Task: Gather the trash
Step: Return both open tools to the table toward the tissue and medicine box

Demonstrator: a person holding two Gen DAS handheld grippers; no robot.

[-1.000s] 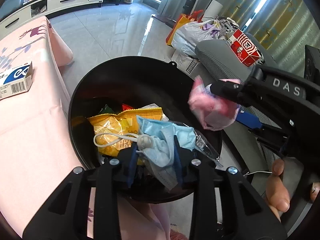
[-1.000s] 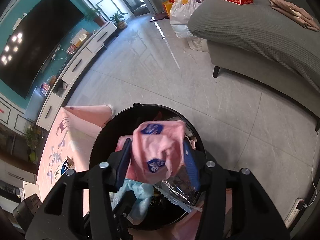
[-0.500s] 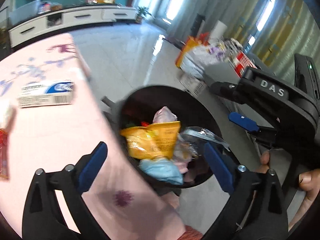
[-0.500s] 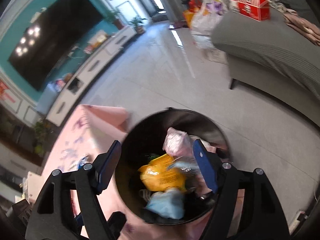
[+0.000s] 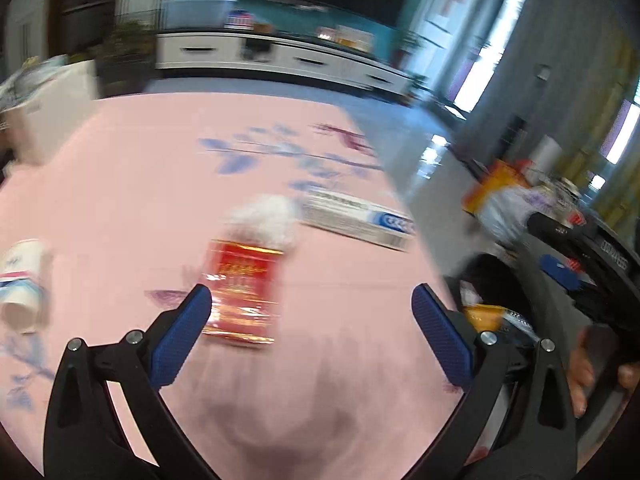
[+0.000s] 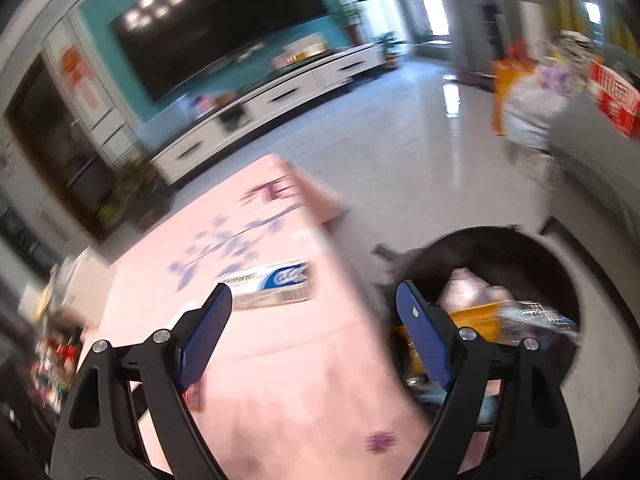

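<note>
Pink floral cloth over desk, both views motion-blurred. Left claw spread wide, nothing between its blue pads. Right claw also apart and empty, jaws just been opening wider. Black trash bin on floor just beside desk's edge, holding a pink wrapper, a yellow packet and clear plastic. Still on desk, away from bin: red packet nearest left claw, white crumpled tissue touching its far end, toothpaste box beside tissue toward bin, paper cup lying farthest from bin. Person's hand visible at bin side.
</note>
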